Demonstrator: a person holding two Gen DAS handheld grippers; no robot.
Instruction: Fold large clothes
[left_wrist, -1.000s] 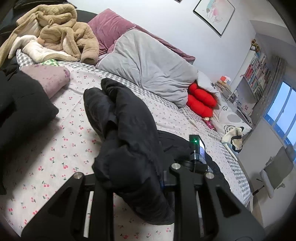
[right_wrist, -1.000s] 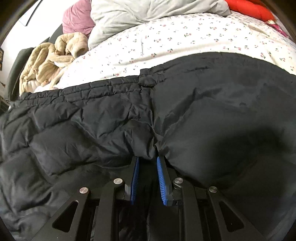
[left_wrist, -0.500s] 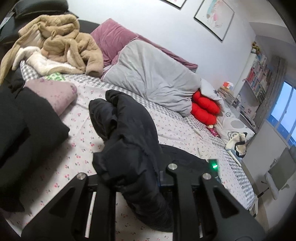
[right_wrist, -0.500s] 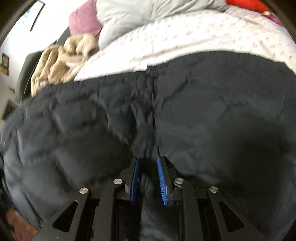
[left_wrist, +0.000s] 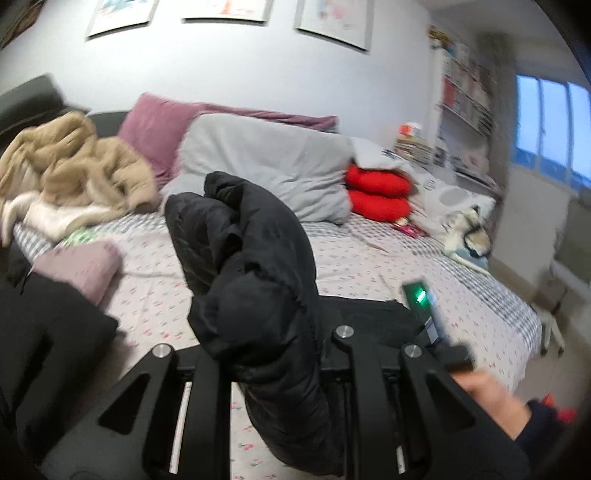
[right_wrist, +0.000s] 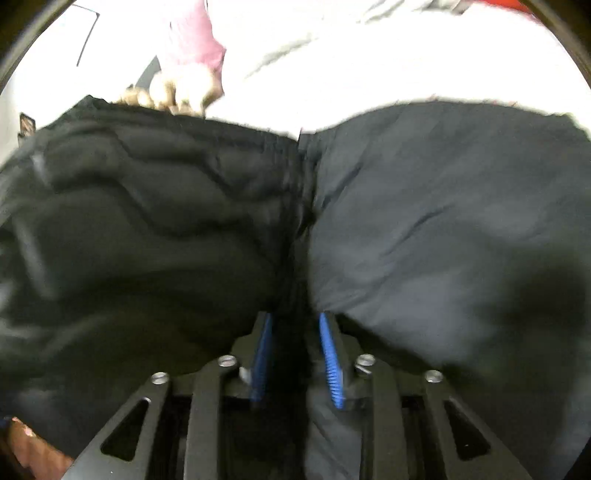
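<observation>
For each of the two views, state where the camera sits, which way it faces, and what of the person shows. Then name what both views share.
Left wrist: on the left gripper, facing across the bed toward the wall; a hand shows.
Right wrist: on the right gripper, facing close onto the fabric; no hand is clearly visible.
Shared: the black jacket, clamped by both.
</observation>
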